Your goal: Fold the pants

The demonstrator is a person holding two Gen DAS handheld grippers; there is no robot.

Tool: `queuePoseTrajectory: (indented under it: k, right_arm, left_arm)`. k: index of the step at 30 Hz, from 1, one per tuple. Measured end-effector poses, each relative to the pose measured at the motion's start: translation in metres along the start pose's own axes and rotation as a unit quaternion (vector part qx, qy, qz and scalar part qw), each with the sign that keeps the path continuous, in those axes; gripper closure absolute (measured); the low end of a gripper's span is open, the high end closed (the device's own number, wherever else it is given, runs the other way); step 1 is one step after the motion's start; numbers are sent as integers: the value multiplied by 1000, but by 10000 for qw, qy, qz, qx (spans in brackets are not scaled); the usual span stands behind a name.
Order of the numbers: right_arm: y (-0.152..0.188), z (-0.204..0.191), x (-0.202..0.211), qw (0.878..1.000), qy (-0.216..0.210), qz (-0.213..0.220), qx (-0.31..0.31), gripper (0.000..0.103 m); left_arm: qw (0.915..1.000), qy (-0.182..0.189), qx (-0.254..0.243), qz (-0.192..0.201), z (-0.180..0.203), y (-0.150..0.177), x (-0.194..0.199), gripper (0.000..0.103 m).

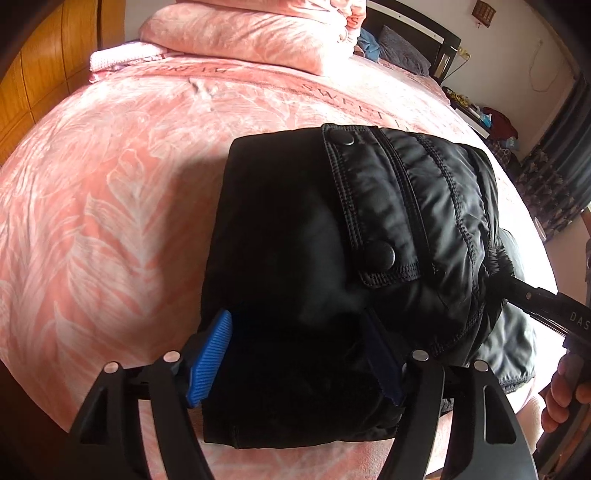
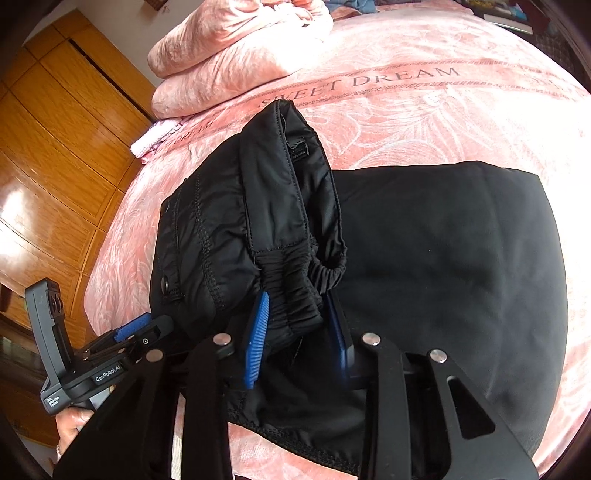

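Black quilted pants [image 1: 332, 236] lie partly folded on a pink bed [image 1: 110, 184]. My left gripper [image 1: 295, 358] has its blue pads on either side of a thick folded edge of the pants and grips it. My right gripper [image 2: 299, 332] is shut on the gathered elastic waistband [image 2: 291, 291], lifting it over the flat part of the pants [image 2: 443, 258]. The right gripper also shows at the right edge of the left wrist view [image 1: 546, 306]. The left gripper shows at lower left of the right wrist view [image 2: 133, 332].
Pink folded quilts [image 1: 251, 33] and a small pink cloth [image 1: 122, 59] lie at the head of the bed. A wooden wardrobe [image 2: 55, 147] stands beside the bed. A cluttered side table [image 1: 487, 118] and curtains stand at the far side.
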State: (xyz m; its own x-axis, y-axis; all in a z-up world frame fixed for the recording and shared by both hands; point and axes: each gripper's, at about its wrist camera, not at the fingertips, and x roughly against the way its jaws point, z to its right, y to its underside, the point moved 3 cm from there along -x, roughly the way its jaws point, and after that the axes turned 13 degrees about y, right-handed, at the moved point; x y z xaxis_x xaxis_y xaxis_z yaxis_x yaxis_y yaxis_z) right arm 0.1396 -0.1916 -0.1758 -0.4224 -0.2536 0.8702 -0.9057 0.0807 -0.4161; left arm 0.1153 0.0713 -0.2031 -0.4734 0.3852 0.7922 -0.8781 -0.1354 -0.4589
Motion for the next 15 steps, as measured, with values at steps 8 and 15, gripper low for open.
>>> queuePoseTrajectory:
  k: [8, 15]
  right_arm:
    - [-3, -12, 41, 9982, -416, 407, 172, 93]
    - [0, -15, 52, 9980, -403, 436, 236, 92]
  left_arm:
    - [9994, -42, 343, 96, -12, 1, 7, 25]
    - [9994, -101, 310, 138, -13, 3, 13, 25]
